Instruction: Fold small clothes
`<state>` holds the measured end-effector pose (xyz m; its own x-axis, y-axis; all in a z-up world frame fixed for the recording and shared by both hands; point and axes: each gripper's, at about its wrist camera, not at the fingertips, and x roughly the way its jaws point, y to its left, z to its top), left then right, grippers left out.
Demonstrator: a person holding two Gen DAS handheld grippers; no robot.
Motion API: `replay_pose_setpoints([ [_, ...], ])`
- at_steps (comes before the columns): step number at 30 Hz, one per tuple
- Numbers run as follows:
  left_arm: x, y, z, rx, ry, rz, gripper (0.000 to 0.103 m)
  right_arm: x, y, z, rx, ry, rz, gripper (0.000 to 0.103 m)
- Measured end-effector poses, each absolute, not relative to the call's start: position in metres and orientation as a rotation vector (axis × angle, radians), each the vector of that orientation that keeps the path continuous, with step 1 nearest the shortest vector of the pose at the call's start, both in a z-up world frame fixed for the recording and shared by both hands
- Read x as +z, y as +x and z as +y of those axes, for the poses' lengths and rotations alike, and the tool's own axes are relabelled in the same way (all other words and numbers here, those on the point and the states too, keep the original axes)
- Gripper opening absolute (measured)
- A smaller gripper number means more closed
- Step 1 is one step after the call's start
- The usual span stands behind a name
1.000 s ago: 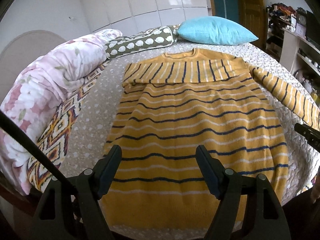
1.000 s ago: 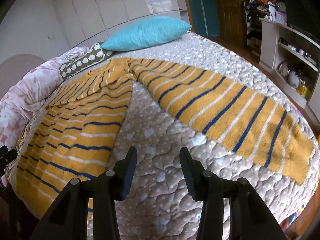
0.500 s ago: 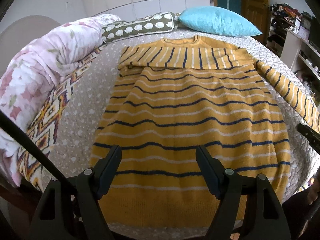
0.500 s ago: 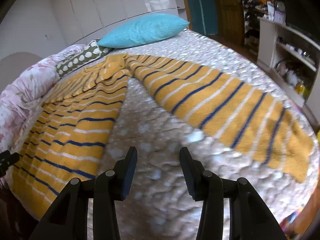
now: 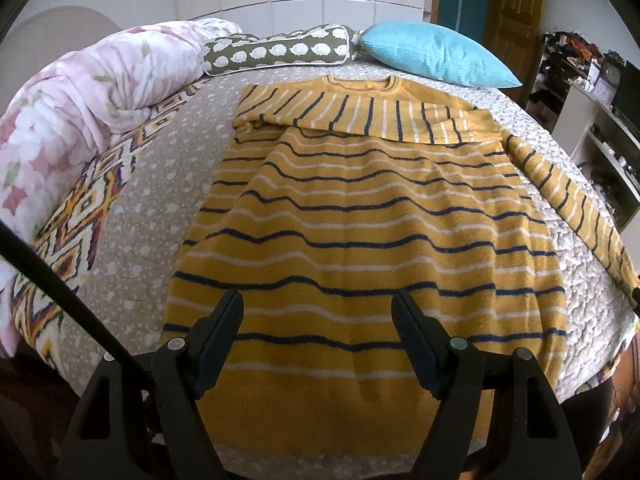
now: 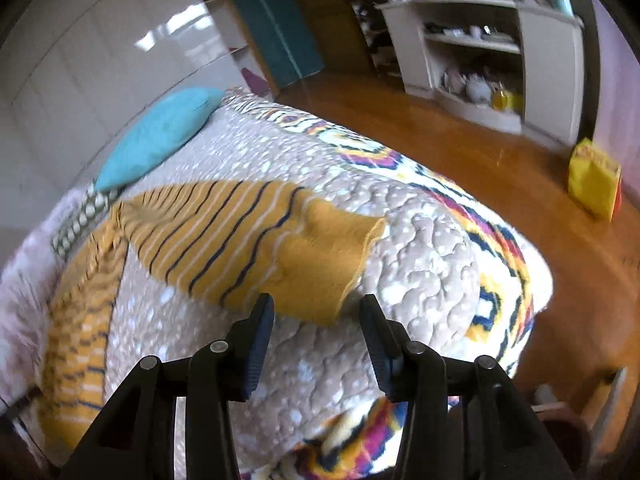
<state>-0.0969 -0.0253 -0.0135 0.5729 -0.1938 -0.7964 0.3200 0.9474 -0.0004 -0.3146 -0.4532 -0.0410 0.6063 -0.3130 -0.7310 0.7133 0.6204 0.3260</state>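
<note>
A yellow sweater [image 5: 360, 216] with navy and white stripes lies flat on the bed, neck away from me. One sleeve is folded across its chest [image 5: 360, 114]. The other sleeve [image 6: 256, 236] stretches out to the right toward the bed's edge, also visible in the left wrist view [image 5: 568, 200]. My left gripper [image 5: 318, 316] is open and empty above the sweater's hem. My right gripper [image 6: 316, 312] is open and empty, just in front of the outstretched sleeve's cuff [image 6: 340, 256].
A quilted beige bedspread [image 5: 136, 240] covers the bed. A blue pillow [image 5: 432, 54], a green patterned bolster [image 5: 276, 50] and a pink floral duvet [image 5: 92, 92] lie at the head and left. A white shelf unit [image 6: 500, 60] and a yellow box [image 6: 594, 178] stand on the wooden floor.
My right gripper has swung to the right, toward the sleeve's cuff and the bed's edge. My left gripper has shifted slightly over the hem. Both stay open.
</note>
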Motion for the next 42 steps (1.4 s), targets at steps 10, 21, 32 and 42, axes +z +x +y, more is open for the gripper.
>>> replay_pose_setpoints([
  [10, -0.004, -0.104, -0.029, -0.308, 0.172, 0.876, 0.075, -0.031, -0.282, -0.477, -0.645, 0.656, 0.637, 0.011],
  [21, 0.015, -0.101, 0.026, -0.242, 0.078, 0.802, 0.075, 0.095, -0.219, -0.492, -0.775, 0.370, 0.516, 0.010],
  [32, 0.022, -0.099, 0.103, -0.176, 0.007, 0.700, 0.075, 0.139, -0.005, -0.319, -0.299, 0.193, 0.603, 0.010],
  [42, -0.013, -0.088, 0.174, -0.102, -0.043, 0.693, 0.075, 0.036, 0.179, -0.134, -0.001, 0.087, 0.865, 0.010],
])
